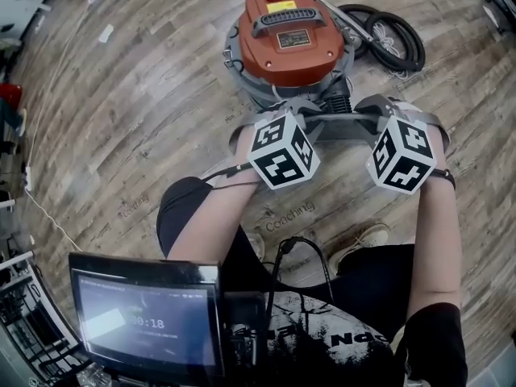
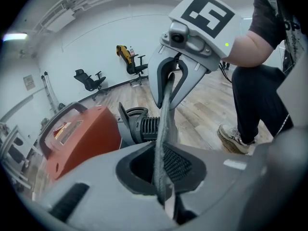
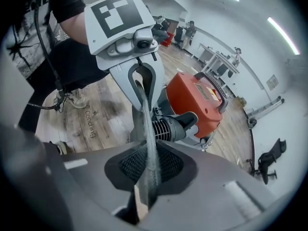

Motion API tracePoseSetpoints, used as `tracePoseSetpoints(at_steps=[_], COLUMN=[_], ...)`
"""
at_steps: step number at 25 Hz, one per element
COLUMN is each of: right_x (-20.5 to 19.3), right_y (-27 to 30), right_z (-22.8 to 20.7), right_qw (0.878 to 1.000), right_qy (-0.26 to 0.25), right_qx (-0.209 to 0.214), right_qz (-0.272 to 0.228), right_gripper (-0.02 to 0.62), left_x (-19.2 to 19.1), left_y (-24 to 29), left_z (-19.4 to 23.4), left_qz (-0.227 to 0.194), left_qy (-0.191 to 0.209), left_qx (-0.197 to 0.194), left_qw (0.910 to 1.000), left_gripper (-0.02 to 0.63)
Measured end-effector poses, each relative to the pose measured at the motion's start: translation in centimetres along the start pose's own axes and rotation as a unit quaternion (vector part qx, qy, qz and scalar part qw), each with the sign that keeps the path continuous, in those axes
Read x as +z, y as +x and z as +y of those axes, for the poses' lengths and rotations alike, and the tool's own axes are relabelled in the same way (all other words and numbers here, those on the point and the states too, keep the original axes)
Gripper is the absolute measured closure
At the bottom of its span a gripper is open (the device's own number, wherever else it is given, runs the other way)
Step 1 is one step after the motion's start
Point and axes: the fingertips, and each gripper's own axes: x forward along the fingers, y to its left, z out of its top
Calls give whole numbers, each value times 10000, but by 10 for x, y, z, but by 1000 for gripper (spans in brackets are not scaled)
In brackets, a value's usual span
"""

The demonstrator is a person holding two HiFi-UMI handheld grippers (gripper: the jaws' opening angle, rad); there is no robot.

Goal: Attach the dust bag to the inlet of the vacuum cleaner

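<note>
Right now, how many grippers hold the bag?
2. The left gripper pinches the bag at one end, the right gripper at the other end. None hidden.

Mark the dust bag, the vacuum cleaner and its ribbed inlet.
dust bag (image 2: 163, 129), left gripper view, grey edge-on fabric
vacuum cleaner (image 1: 286, 35), head view, orange lid
ribbed inlet (image 3: 163, 129), right gripper view, black ribbed collar

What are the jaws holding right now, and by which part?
The grey dust bag, pinched at opposite ends: the left gripper has its jaws shut on one end, the right gripper on the other, with the bag stretched between them.
</note>
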Motion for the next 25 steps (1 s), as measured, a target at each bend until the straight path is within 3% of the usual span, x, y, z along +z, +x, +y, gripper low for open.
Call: tracePoseSetpoints(at_steps=[7,13,19,25], right_x=[-17,-27,-18,-2], right_y=[6,18,7,1], right_z=[-4,-10,-14,-21], right_qw=[9996,9997,9987,9958], right_qy=[247,150,-480,-908], right_qx=[24,-89,-149,-131], right_qz=[-134,-178,-118,-69], right_gripper=[549,540,548,545], left_x=[12,28,22,6], left_y=[2,0,0,4], left_z=[-2,-7,-2,5], left_qz=[9,1,-77,144], left_qy=[19,3,-141,-336], left_qx=[-7,56,134,277], left_qw=[10000,10000,9998,9989], left_gripper=[582,581,581,581])
